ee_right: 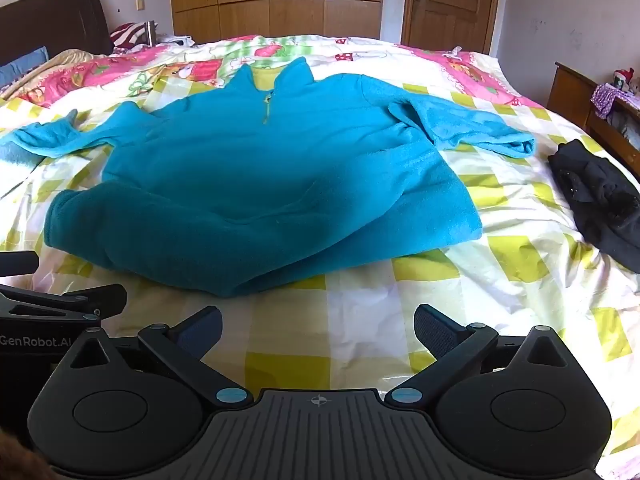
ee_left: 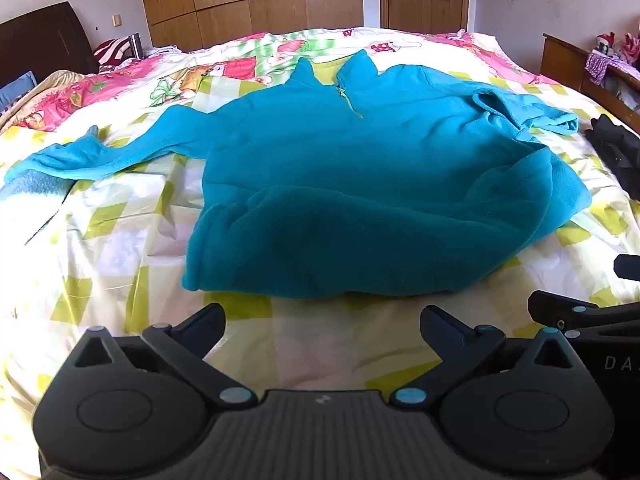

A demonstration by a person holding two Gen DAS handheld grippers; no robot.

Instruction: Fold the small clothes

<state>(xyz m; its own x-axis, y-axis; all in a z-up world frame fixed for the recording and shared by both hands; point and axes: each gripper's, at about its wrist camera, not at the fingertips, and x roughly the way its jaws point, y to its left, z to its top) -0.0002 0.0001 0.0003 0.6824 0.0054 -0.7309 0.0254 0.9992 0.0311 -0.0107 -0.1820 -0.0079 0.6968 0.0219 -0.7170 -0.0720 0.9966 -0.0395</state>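
Observation:
A teal fleece pullover lies front up on the bed, collar away from me, hem rumpled toward me. Its left sleeve stretches out flat; the right sleeve is bent and bunched. My left gripper hovers open just short of the hem, nothing between its fingers. My right gripper is open too, over bare sheet in front of the hem's right half. Each gripper shows at the edge of the other's view: the right gripper, the left gripper.
The bed sheet is checked white and yellow-green, with a pink flowered band further back. A black garment lies on the right side of the bed. A dark headboard, pillows, wooden wardrobe, door and a side cabinet ring the bed.

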